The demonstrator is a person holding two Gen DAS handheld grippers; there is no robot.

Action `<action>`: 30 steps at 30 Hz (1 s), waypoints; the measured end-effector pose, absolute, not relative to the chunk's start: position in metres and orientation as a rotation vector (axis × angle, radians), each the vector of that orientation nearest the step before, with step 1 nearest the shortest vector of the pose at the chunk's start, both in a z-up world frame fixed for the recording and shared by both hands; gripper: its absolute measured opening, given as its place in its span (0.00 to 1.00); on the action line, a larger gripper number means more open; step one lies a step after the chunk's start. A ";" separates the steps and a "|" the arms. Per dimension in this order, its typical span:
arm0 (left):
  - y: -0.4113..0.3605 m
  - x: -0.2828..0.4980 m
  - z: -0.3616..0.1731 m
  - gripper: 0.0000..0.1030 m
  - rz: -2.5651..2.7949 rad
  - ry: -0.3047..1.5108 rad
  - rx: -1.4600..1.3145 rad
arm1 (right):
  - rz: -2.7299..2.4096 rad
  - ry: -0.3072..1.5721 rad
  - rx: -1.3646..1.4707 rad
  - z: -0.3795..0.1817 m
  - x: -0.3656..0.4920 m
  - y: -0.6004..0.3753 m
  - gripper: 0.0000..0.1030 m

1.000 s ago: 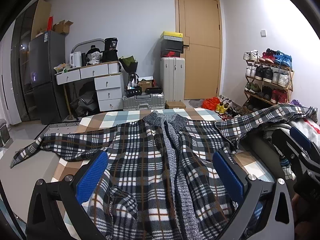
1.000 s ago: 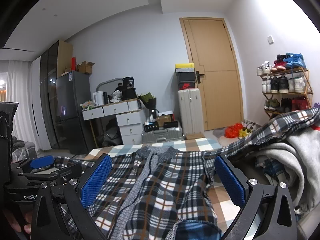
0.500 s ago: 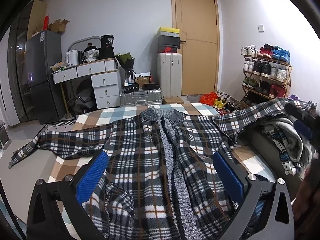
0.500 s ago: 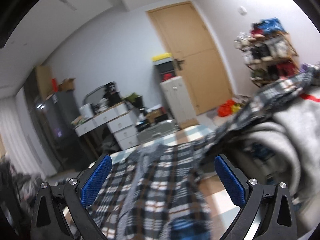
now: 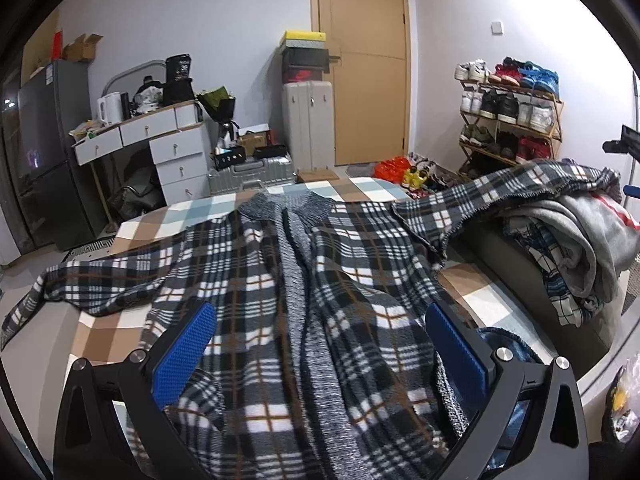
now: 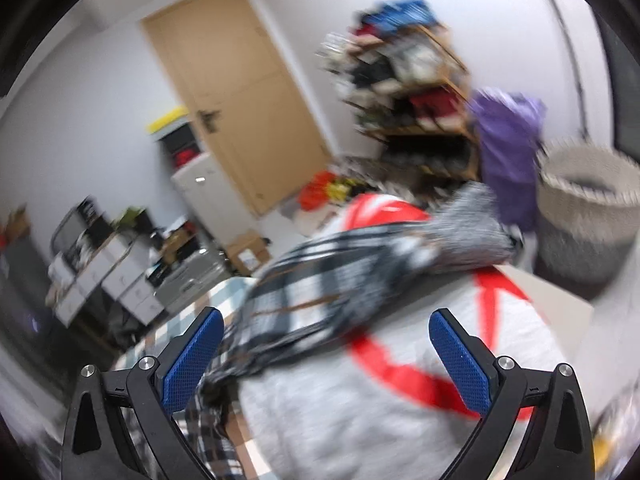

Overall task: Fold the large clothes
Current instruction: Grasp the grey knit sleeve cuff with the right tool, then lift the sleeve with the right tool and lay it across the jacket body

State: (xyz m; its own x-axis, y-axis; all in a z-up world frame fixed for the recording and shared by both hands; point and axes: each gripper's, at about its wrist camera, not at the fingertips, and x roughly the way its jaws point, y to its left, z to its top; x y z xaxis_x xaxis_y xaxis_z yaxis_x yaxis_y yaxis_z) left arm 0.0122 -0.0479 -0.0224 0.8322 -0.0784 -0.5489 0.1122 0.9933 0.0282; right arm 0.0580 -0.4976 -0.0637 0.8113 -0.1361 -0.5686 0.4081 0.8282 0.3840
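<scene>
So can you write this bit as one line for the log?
plaid jacket: spread flat on bed, unfolded | right sleeve: draped over clothes pile | left hand-held gripper: open above jacket | right hand-held gripper: open near sleeve

Two wrist views, both facing the door wall.
Left view sits low over the plaid fleece cardigan (image 5: 304, 300); right view, blurred and tilted, close above its sleeve (image 6: 320, 280); both share the tan wooden door (image 5: 366, 64).

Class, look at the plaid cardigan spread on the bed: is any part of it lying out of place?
Yes. One sleeve of the plaid cardigan is draped up over the clothes pile beside the bed instead of lying flat; the other sleeve hangs off the opposite bed edge.
</scene>
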 end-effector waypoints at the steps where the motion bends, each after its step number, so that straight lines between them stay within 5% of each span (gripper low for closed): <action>1: -0.050 0.012 -0.023 0.99 -0.102 0.582 0.064 | -0.303 0.558 0.573 -0.070 0.059 -0.511 1.00; 5: -0.055 0.010 -0.025 0.99 -0.116 0.595 0.079 | -0.326 0.605 0.664 -0.080 0.069 -0.540 0.96; 9: -0.057 0.012 -0.025 0.99 -0.113 0.600 0.096 | -0.361 0.636 0.723 -0.096 0.088 -0.568 0.77; 14: -0.056 0.013 -0.026 0.99 -0.097 0.601 0.109 | -0.480 0.664 0.679 -0.090 0.101 -0.580 0.16; 17: -0.052 0.015 -0.025 0.99 -0.093 0.599 0.107 | -0.503 0.616 0.648 -0.076 0.108 -0.584 0.07; 30: 0.015 0.016 -0.017 0.99 0.047 0.550 0.035 | -0.695 0.387 0.259 0.064 0.172 -0.533 0.05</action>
